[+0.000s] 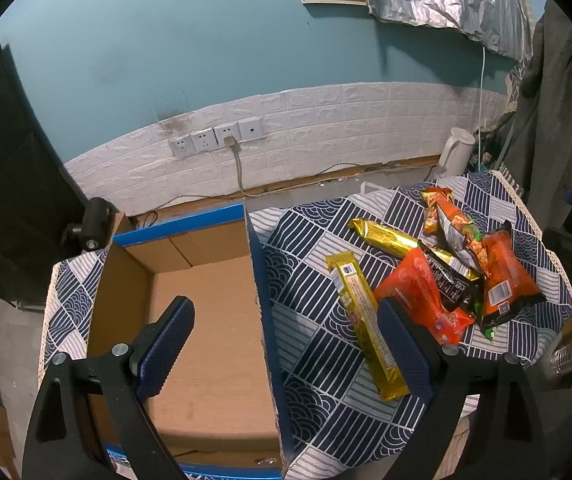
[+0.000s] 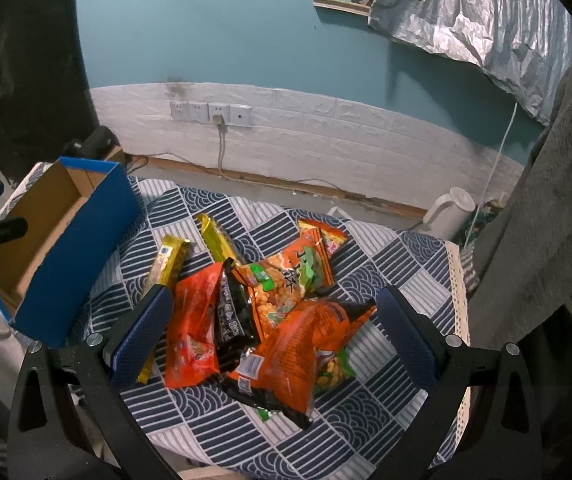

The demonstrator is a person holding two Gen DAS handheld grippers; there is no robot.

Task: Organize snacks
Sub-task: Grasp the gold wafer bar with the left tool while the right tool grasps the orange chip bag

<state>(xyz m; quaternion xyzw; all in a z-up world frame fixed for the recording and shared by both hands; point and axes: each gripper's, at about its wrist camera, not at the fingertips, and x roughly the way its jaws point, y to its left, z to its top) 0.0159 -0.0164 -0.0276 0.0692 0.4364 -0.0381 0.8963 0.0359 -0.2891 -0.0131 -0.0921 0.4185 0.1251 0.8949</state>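
Blue cardboard box (image 1: 206, 320) sits empty at desk left, left gripper (image 1: 286, 344) spread wide above its right wall, holding nothing. Yellow snack bar (image 1: 366, 320) lies just right of box. Snack packet pile (image 2: 278, 320) mid-desk on patterned tablecloth (image 2: 386, 412); right gripper (image 2: 274, 332) released, fingers straddling pile.

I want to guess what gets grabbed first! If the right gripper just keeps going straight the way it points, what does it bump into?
Most likely the snack pile: the right gripper is open, with the big orange snack bag lying between its fingers. Depth is hard to judge, so the black wrapper could touch first.
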